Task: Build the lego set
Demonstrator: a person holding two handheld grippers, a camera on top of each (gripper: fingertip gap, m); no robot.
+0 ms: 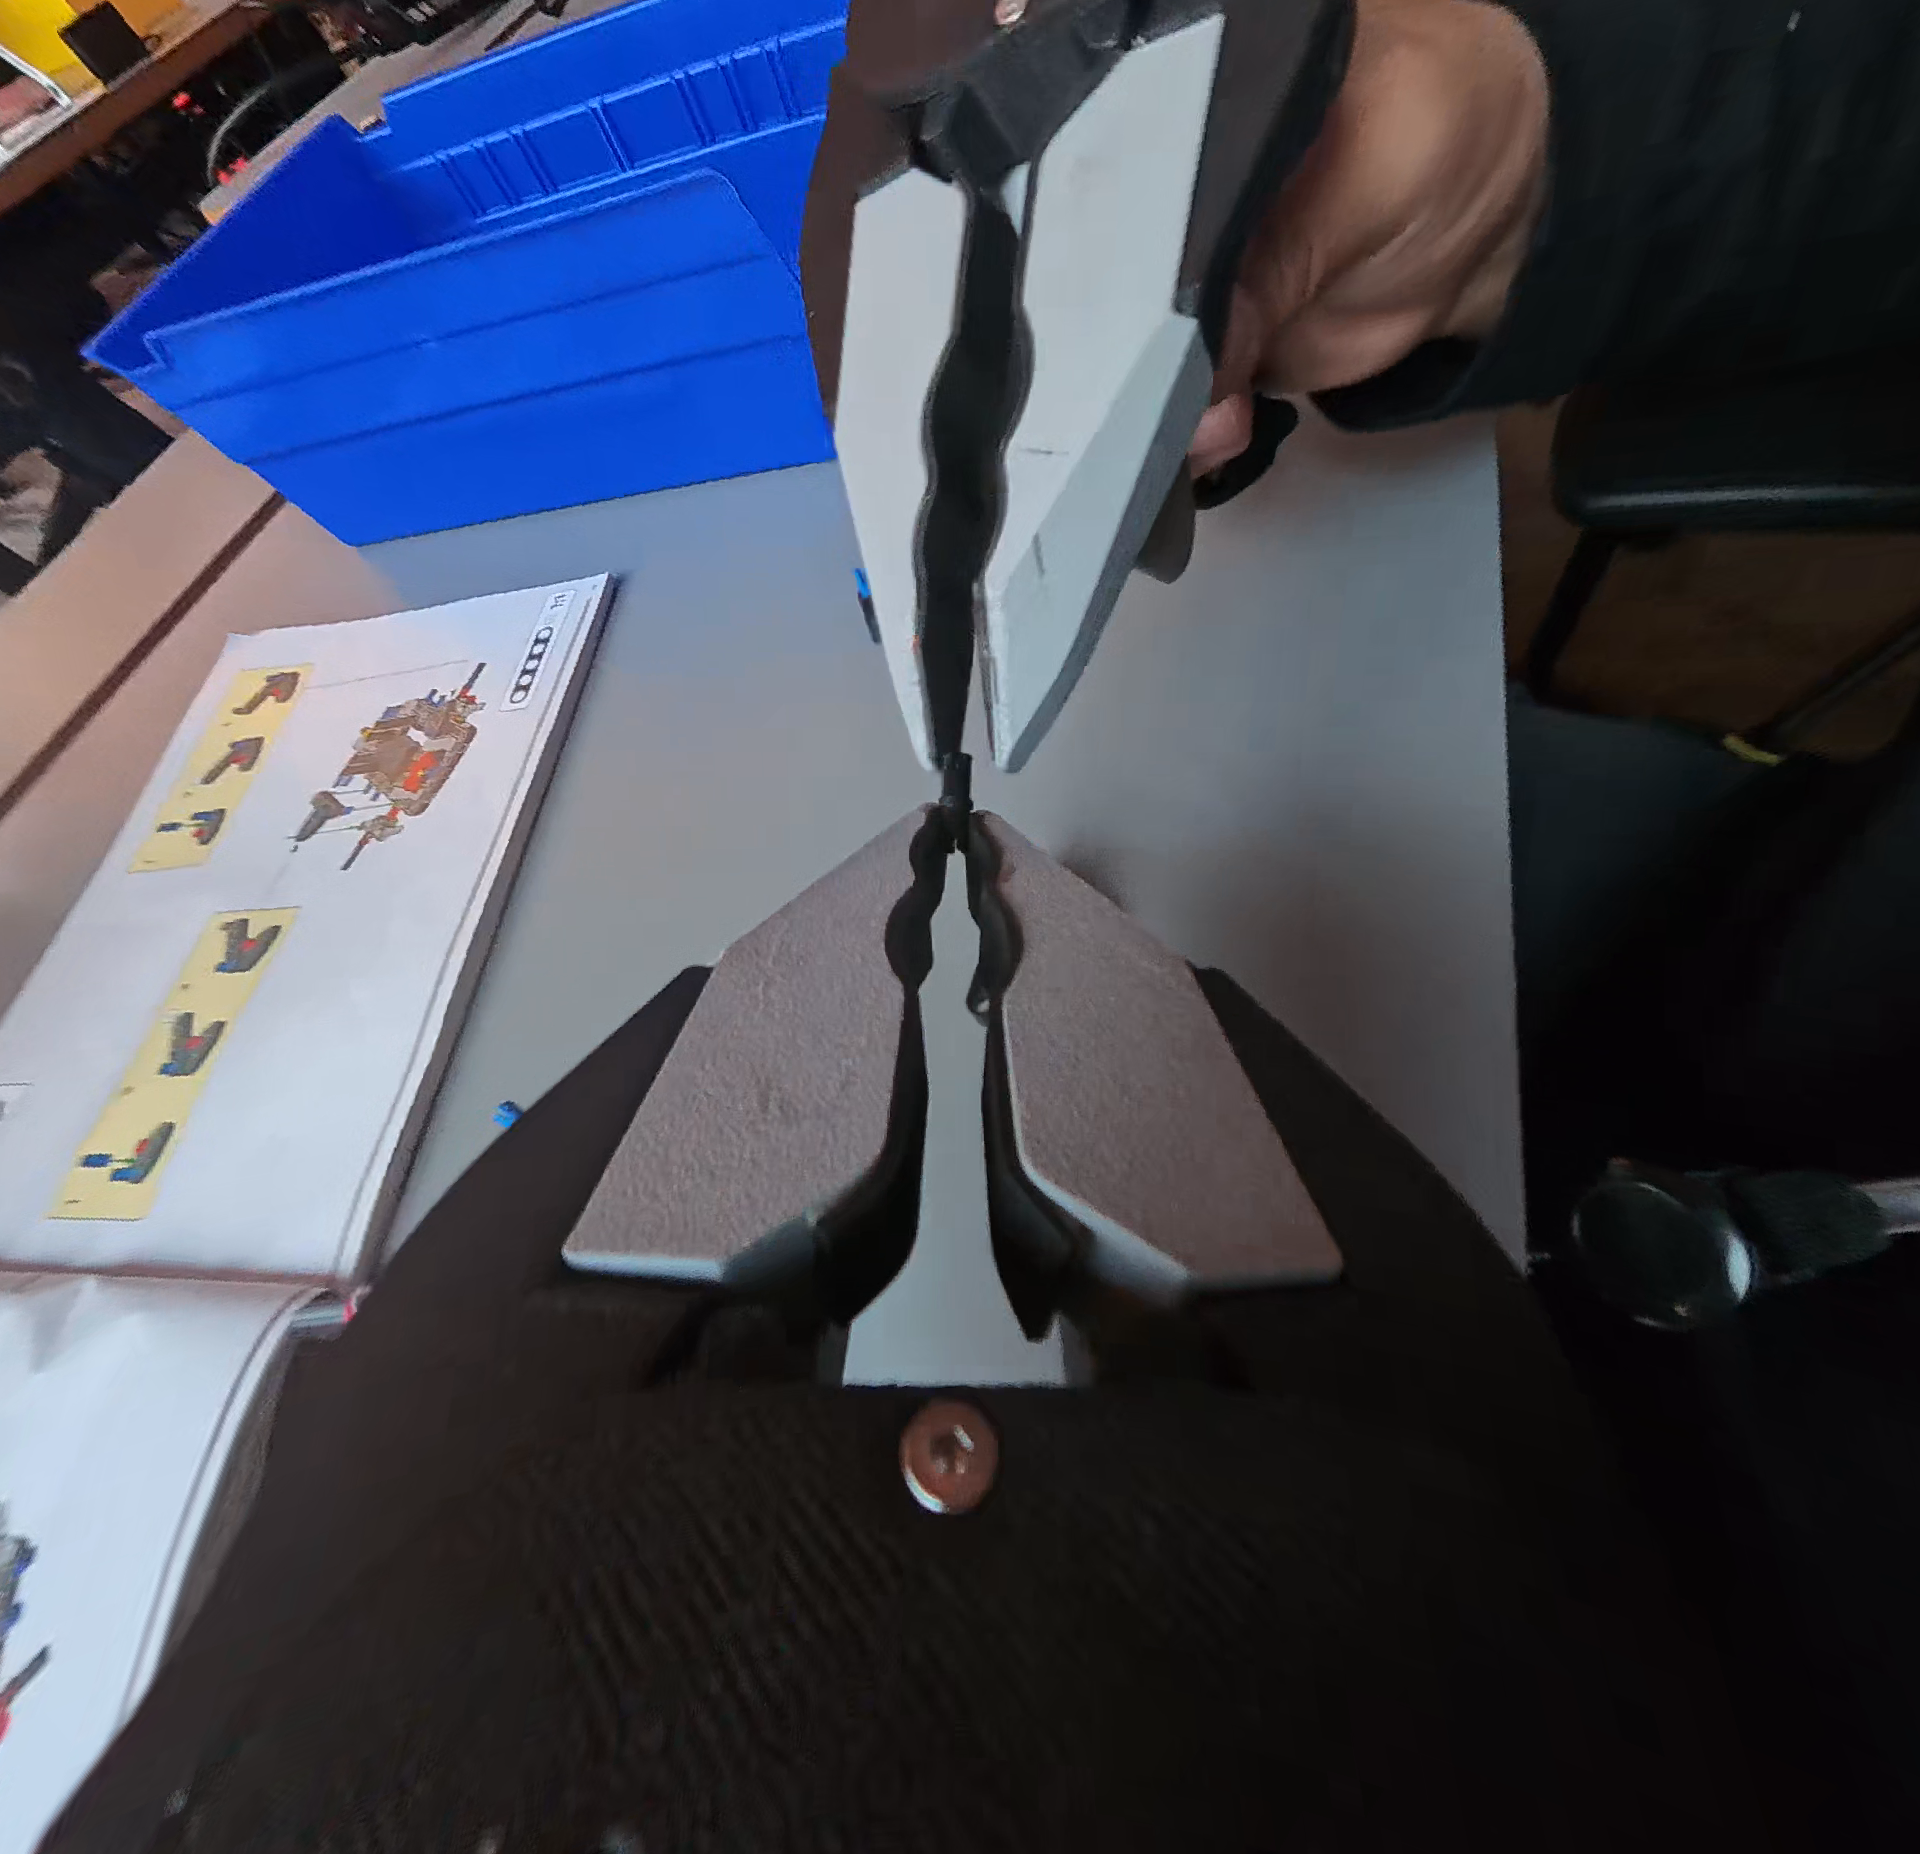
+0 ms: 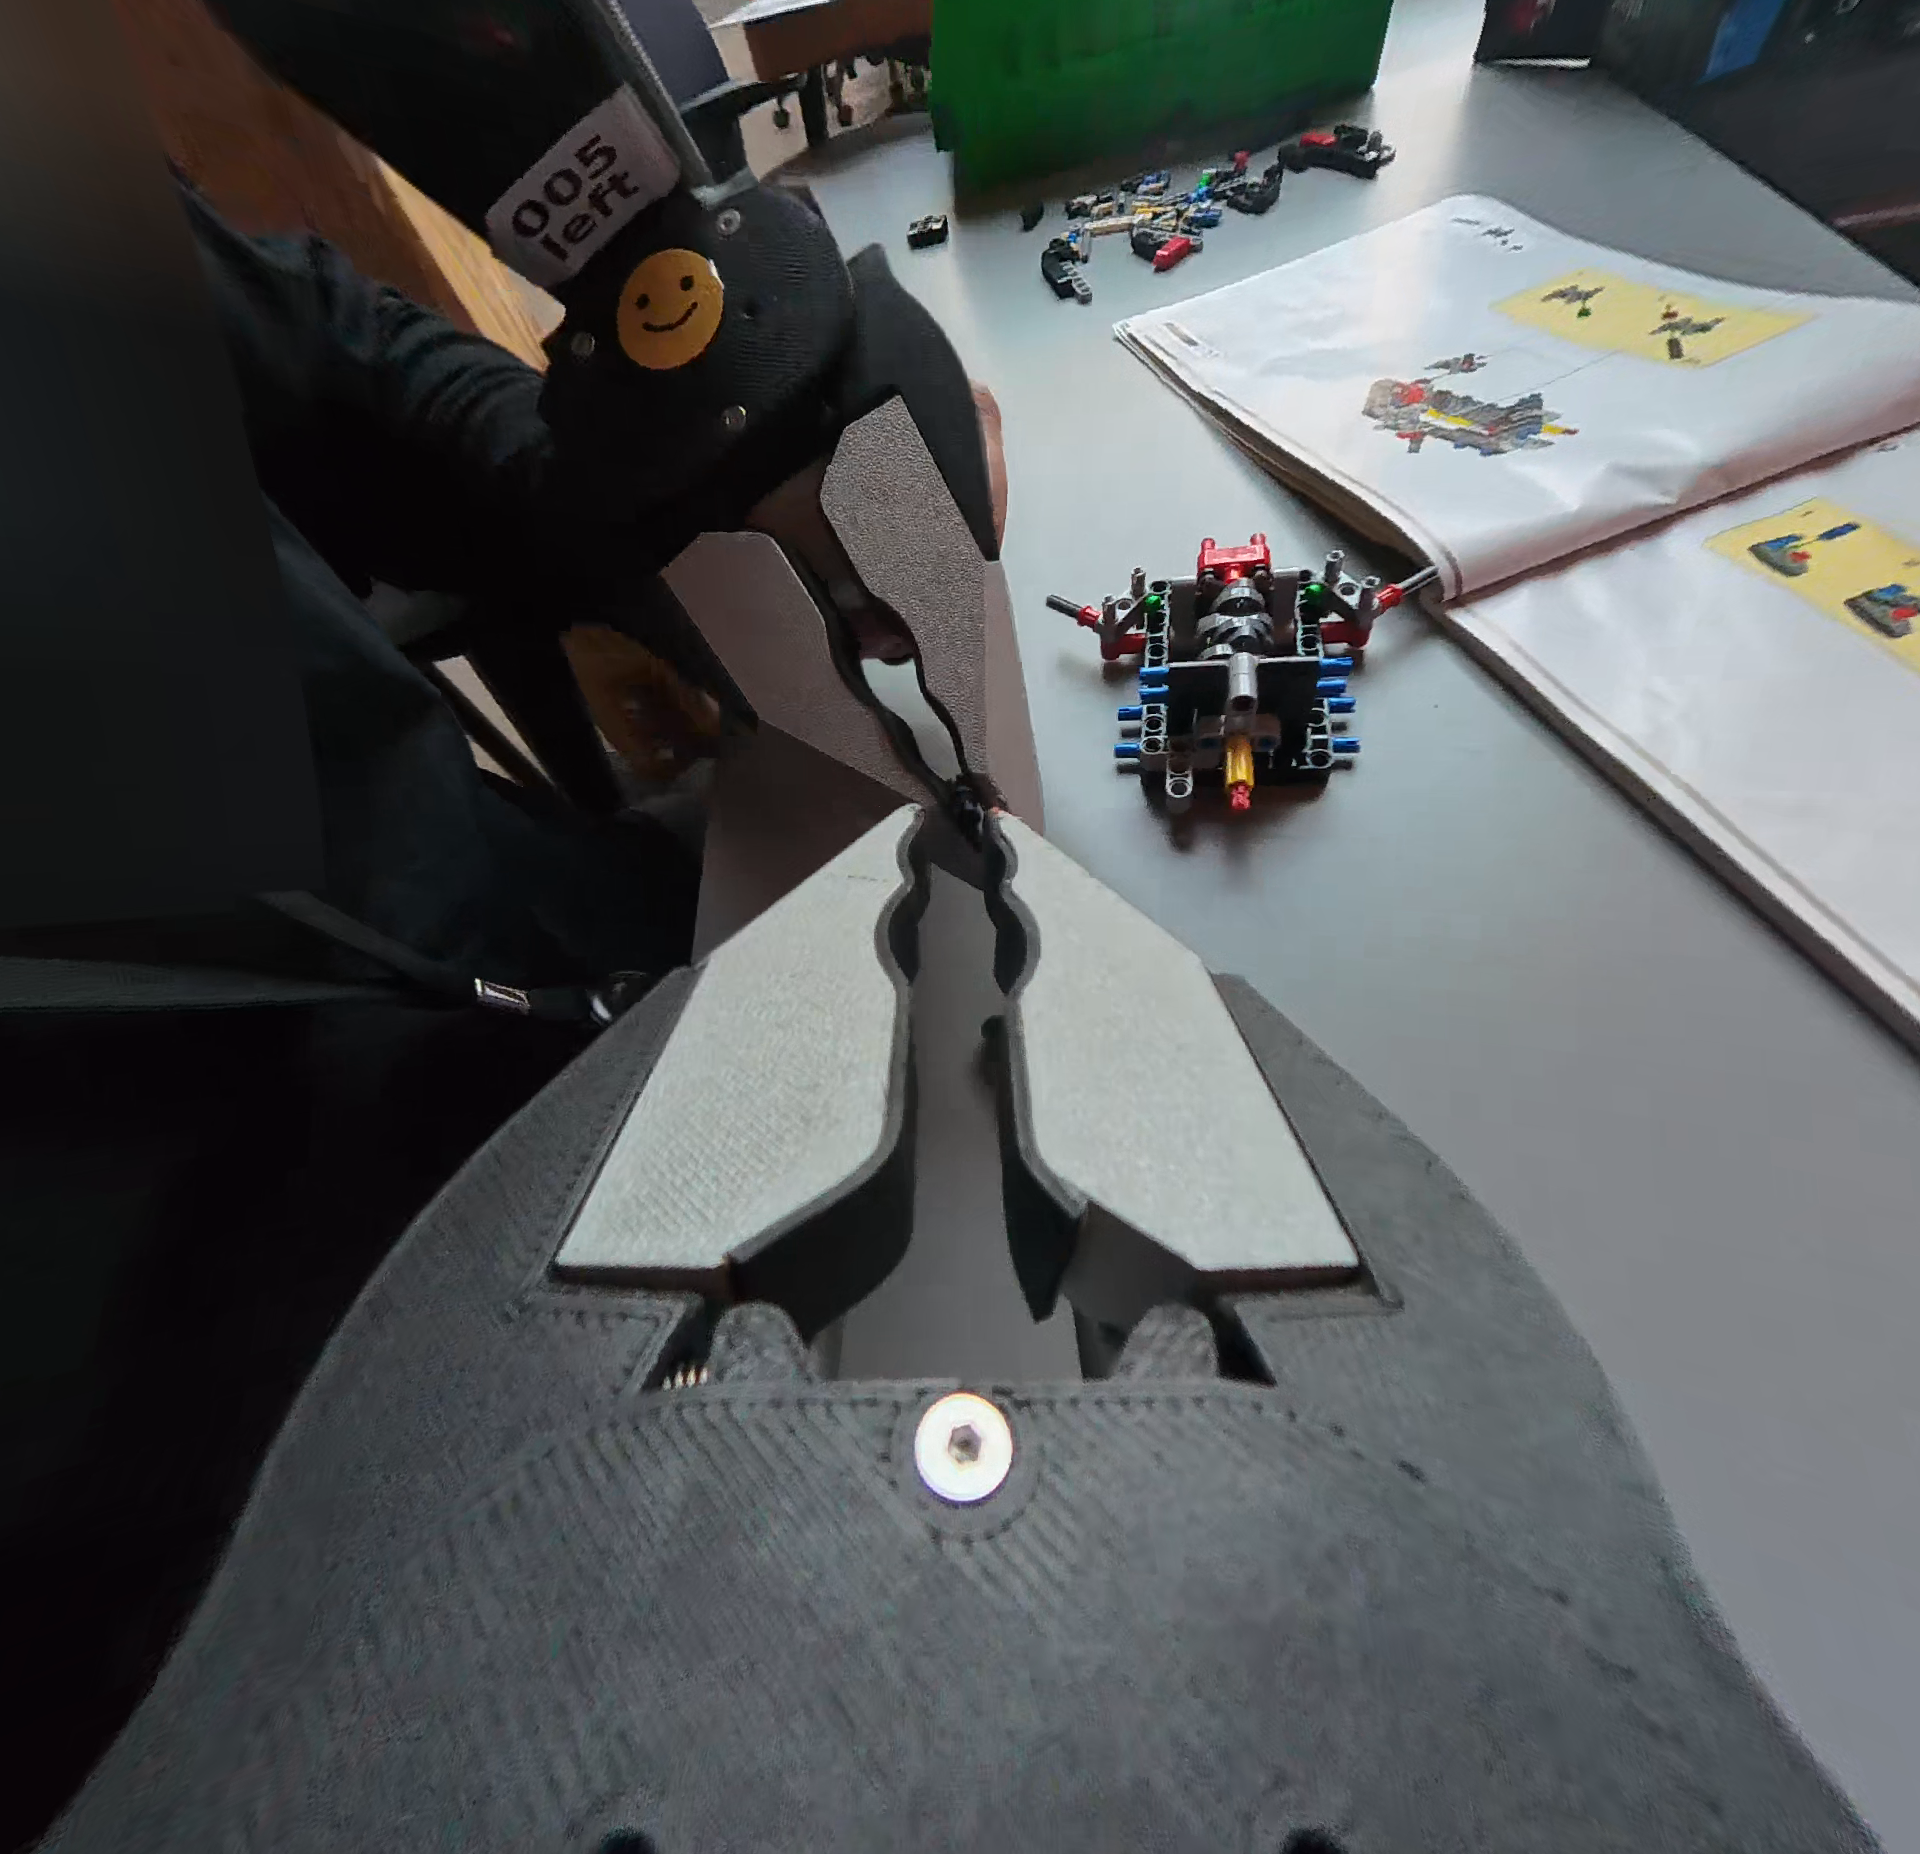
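Both my fingers pinch one small black pin [image 1: 954, 781] tip to tip (left of the model [image 2: 1231, 672]); next, pass it over cleanly.

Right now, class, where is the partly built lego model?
In the right wrist view, the partly built lego model sits on the grey table, right of the tongs, beside the open instruction booklet.
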